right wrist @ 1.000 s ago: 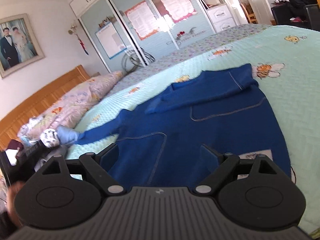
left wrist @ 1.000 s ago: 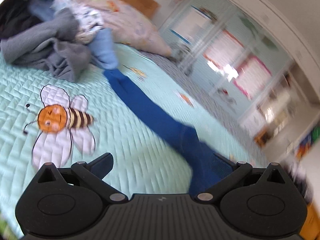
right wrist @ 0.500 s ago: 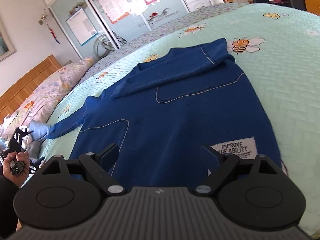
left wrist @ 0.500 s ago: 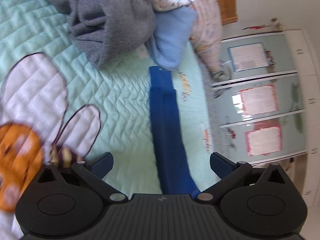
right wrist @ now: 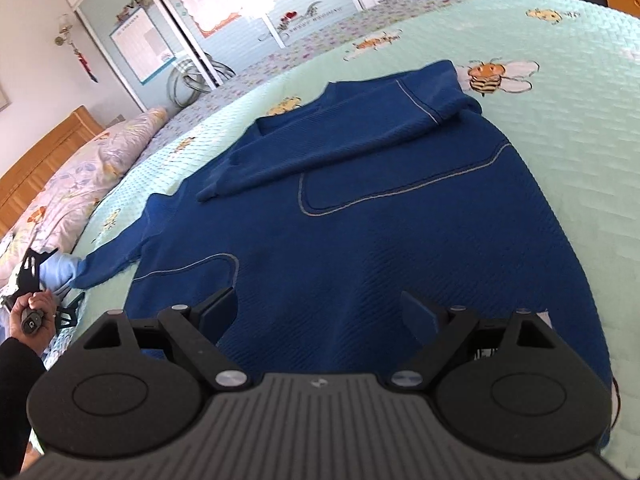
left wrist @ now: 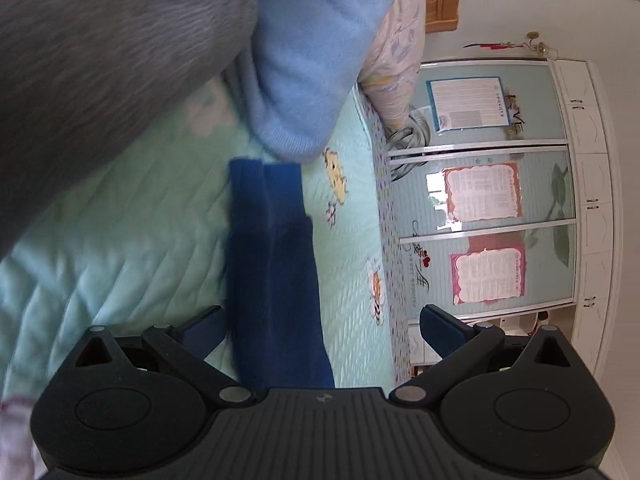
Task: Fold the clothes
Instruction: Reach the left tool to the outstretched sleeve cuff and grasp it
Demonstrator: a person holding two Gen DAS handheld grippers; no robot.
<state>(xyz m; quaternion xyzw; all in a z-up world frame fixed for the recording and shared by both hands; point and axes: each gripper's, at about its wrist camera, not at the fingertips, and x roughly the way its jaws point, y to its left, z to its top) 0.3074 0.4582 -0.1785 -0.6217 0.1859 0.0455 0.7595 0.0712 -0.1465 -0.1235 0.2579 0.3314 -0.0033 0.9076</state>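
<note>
A dark blue sweater (right wrist: 360, 220) lies flat on the mint quilted bedspread (right wrist: 580, 120). One sleeve is folded across its chest; the other sleeve (right wrist: 108, 264) stretches out to the left. In the left wrist view that sleeve (left wrist: 272, 264) runs straight up between the fingers, its cuff ending by a light blue garment (left wrist: 312, 80). My left gripper (left wrist: 320, 324) is open just above the sleeve. My right gripper (right wrist: 320, 308) is open over the sweater's lower hem, gripping nothing. The left gripper (right wrist: 44, 288), held in a hand, also shows at the far left of the right wrist view.
A grey garment (left wrist: 100, 60) is piled at the upper left, close to the left gripper. A floral pillow (right wrist: 80, 184) and wooden headboard (right wrist: 44, 148) lie beyond. Wardrobe doors with posters (left wrist: 484, 192) stand past the bed's edge. Bare bedspread stretches to the sweater's right.
The left gripper has moved forward along the outstretched sleeve toward its cuff, and the clothes pile looms closer. The right gripper has dropped nearer the sweater's hem. Both stay open.
</note>
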